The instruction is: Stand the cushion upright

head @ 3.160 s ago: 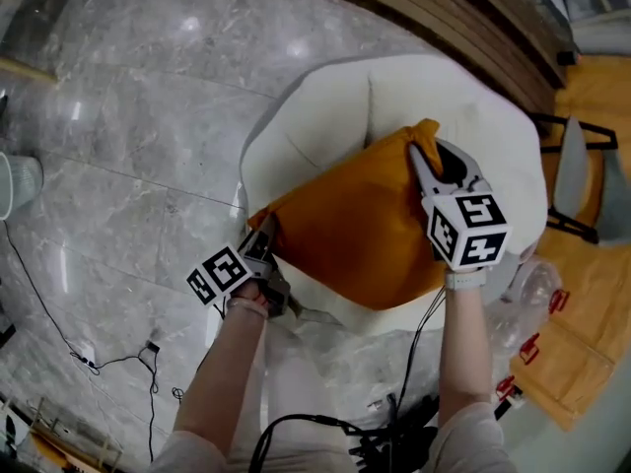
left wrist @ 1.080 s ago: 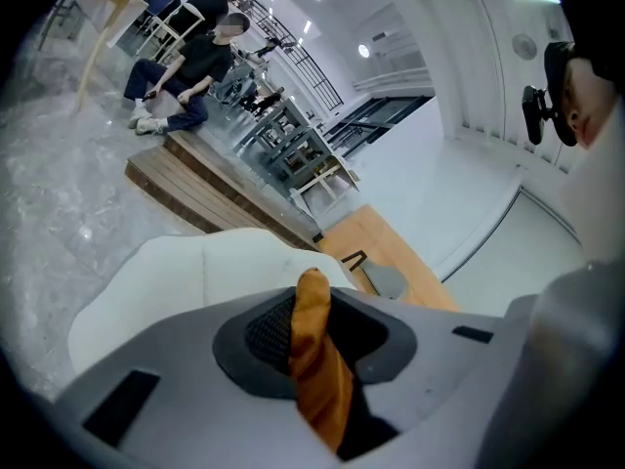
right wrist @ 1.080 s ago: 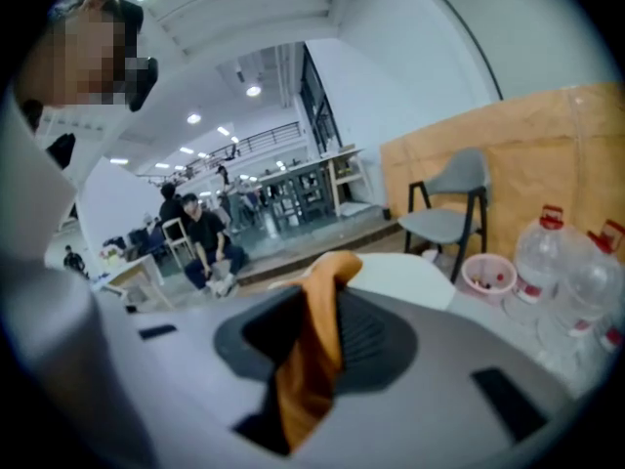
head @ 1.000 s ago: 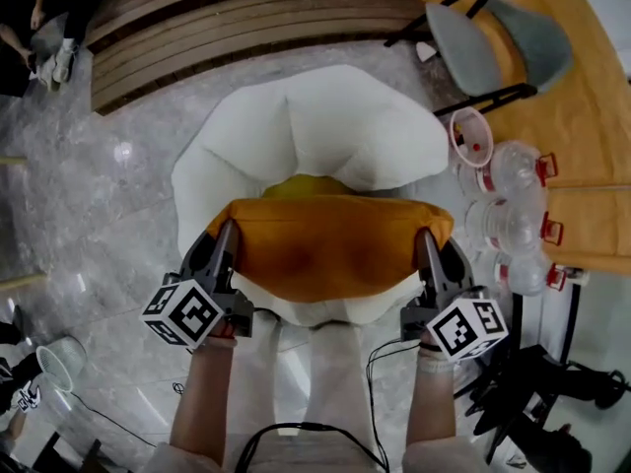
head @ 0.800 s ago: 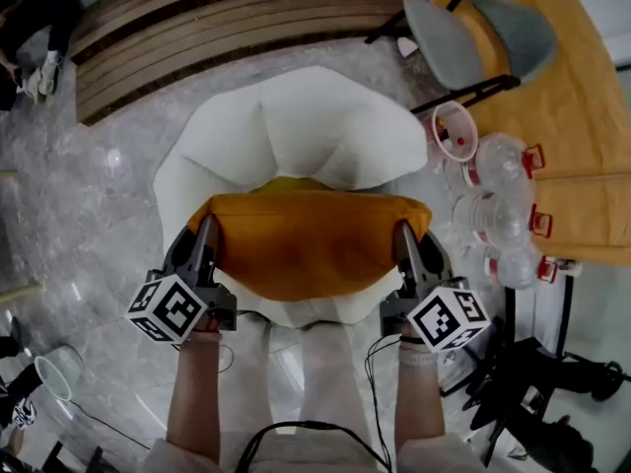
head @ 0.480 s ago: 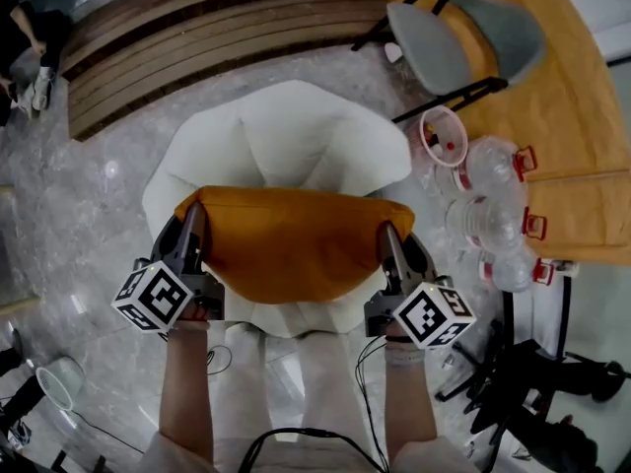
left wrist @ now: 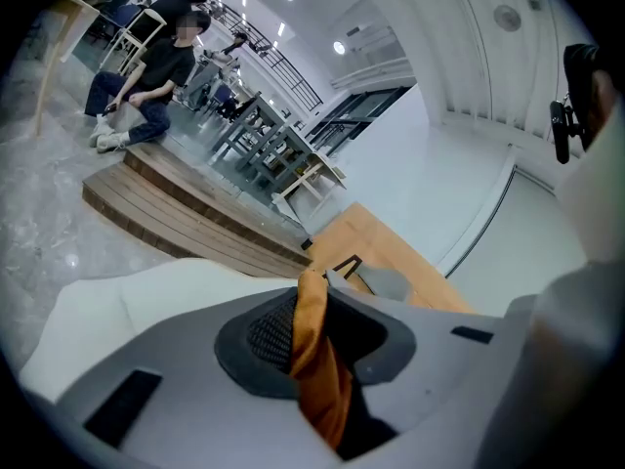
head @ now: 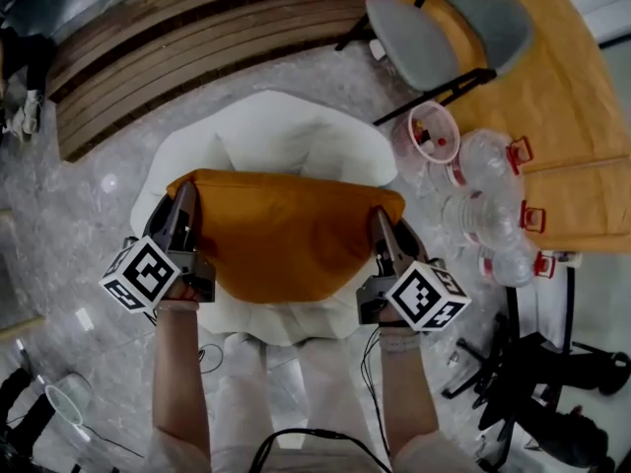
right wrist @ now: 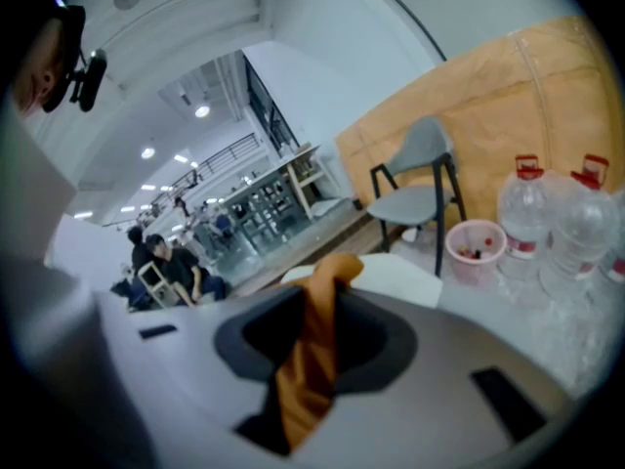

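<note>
The orange cushion (head: 286, 239) now hangs broadside over the seat of the white armchair (head: 286, 131), its top edge drawn level between two corners. The left gripper (head: 185, 195) and the right gripper (head: 379, 219) each have jaws nearly closed, pinching a fold of orange fabric at a top corner. Squared up before the backrest, the cushion looks close to being stood upright, though whether its lower edge rests on the seat cannot be told. About three seconds earlier it slanted across the chair, the right corner held high and the left low. Water bottles (head: 488, 215) and a grey chair (head: 434, 30) stand to the right.
</note>
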### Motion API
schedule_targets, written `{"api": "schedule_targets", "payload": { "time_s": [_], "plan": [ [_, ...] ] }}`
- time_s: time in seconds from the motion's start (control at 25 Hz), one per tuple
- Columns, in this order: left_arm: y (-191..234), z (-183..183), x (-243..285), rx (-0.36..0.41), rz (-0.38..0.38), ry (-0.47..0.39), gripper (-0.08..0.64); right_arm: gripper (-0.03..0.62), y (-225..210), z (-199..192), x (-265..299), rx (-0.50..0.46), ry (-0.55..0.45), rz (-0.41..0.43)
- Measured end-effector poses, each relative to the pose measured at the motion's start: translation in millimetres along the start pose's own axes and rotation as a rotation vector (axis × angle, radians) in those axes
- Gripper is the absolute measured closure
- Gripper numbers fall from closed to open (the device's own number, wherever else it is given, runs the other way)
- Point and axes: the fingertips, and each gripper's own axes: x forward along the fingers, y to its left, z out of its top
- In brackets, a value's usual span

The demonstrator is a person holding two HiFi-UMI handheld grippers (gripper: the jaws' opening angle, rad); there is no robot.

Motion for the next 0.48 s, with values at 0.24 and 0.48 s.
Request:
{"api": "schedule_targets", "payload": {
  "time_s": [0.24, 0.48],
  "plan": [
    [-15.5, 4.3, 33.5, 0.005, -0.027, 0.019, 0.463, 0.489, -17.5, 10.7, 8.9, 0.021, -0.012, -0.021],
    [-33.2, 18.1, 64.7, 0.052, -0.055, 0.011, 0.465, 0.489, -27.0, 23.6, 19.5, 0.038, -0.034, -0.026]
  ]
}}
